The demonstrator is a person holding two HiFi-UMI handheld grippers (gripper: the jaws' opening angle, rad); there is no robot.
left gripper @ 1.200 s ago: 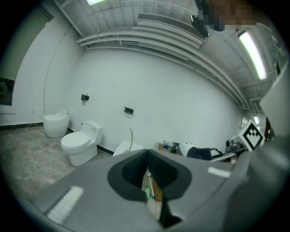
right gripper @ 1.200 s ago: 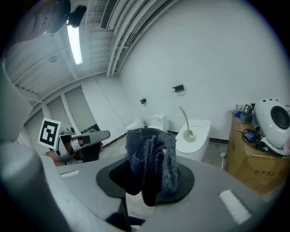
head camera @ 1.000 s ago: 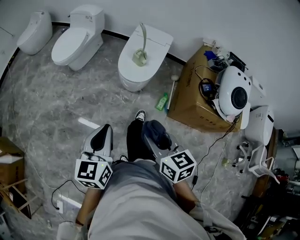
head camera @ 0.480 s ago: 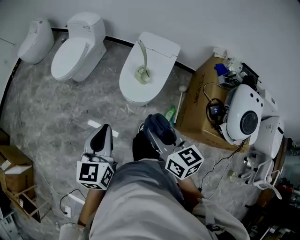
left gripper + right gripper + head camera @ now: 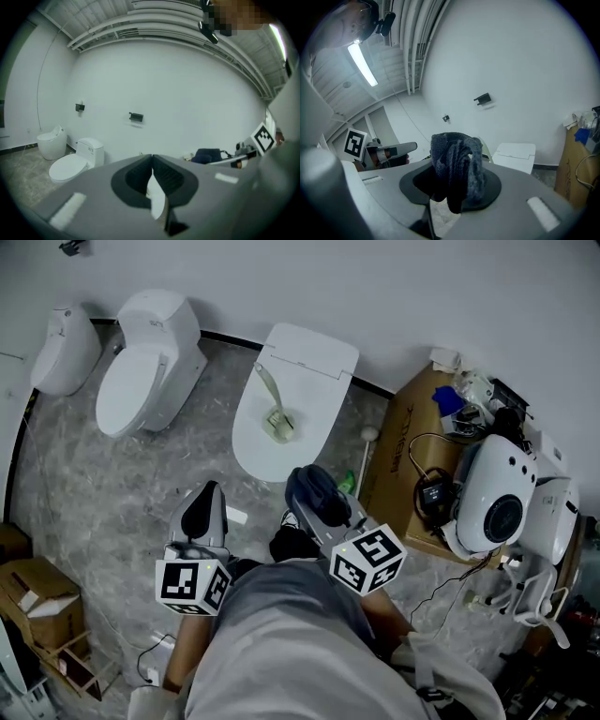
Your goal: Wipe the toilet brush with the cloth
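Observation:
The toilet brush (image 5: 275, 409), pale green with a long handle, lies on the closed lid of the middle white toilet (image 5: 305, 442) in the head view. My right gripper (image 5: 315, 499) is shut on a bunched dark grey cloth (image 5: 313, 491), held just short of that toilet's front rim. In the right gripper view the cloth (image 5: 457, 164) fills the gap of the right gripper (image 5: 453, 180). My left gripper (image 5: 201, 510) hangs left of the toilet over the floor. The left gripper (image 5: 151, 164) has its jaws pressed together with nothing between them.
Two more white toilets (image 5: 145, 371) (image 5: 61, 348) stand to the left along the wall. A cardboard box (image 5: 398, 460) with a white device (image 5: 497, 507) and cables is at the right, a green bottle (image 5: 347, 484) beside it. Another box (image 5: 37, 592) sits lower left.
The head view has drawn closer to the middle toilet, which now sits lower and larger in frame. Both grippers keep their places, the right still holding the cloth.

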